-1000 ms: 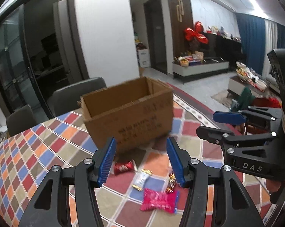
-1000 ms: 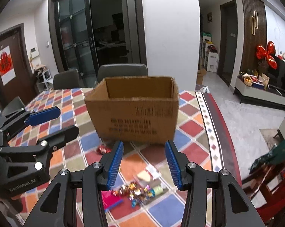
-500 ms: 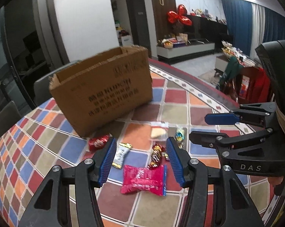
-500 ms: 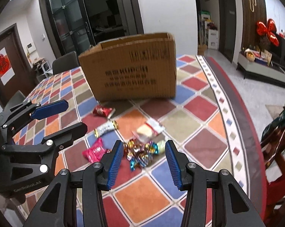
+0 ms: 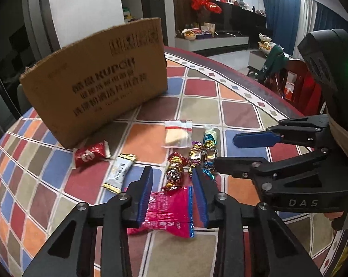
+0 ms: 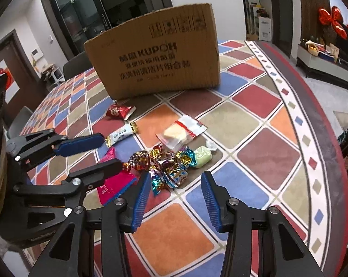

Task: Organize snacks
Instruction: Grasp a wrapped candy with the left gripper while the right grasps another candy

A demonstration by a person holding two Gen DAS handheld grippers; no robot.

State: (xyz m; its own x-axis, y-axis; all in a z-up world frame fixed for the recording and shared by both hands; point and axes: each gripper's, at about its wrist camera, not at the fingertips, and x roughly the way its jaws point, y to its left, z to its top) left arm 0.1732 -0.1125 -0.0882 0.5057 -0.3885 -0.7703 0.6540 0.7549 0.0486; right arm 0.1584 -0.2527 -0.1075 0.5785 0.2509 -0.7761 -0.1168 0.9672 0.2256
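Note:
Snacks lie on a checkered tablecloth in front of a cardboard box (image 5: 100, 83) (image 6: 160, 53). My left gripper (image 5: 172, 180) is open, low over a pink packet (image 5: 168, 210) (image 6: 114, 182), its jaws astride the packet's far end. My right gripper (image 6: 175, 184) is open just before a cluster of foil candies (image 6: 167, 161) (image 5: 192, 159). Nearby lie a red packet (image 5: 89, 154) (image 6: 118, 111), a white bar (image 5: 119, 173) (image 6: 121, 135), a clear bag with a yellowish piece (image 5: 177, 133) (image 6: 181, 132) and a pale green candy (image 6: 202, 153).
The round table's edge (image 6: 335, 161) curves along the right. A chair with red and green cloth (image 5: 289, 78) stands beyond it. Grey chairs (image 6: 74, 65) sit behind the box.
Both grippers have dropped and moved in close to the snacks. The left one now straddles the pink packet; the right one is at the foil candies. Both stay open.

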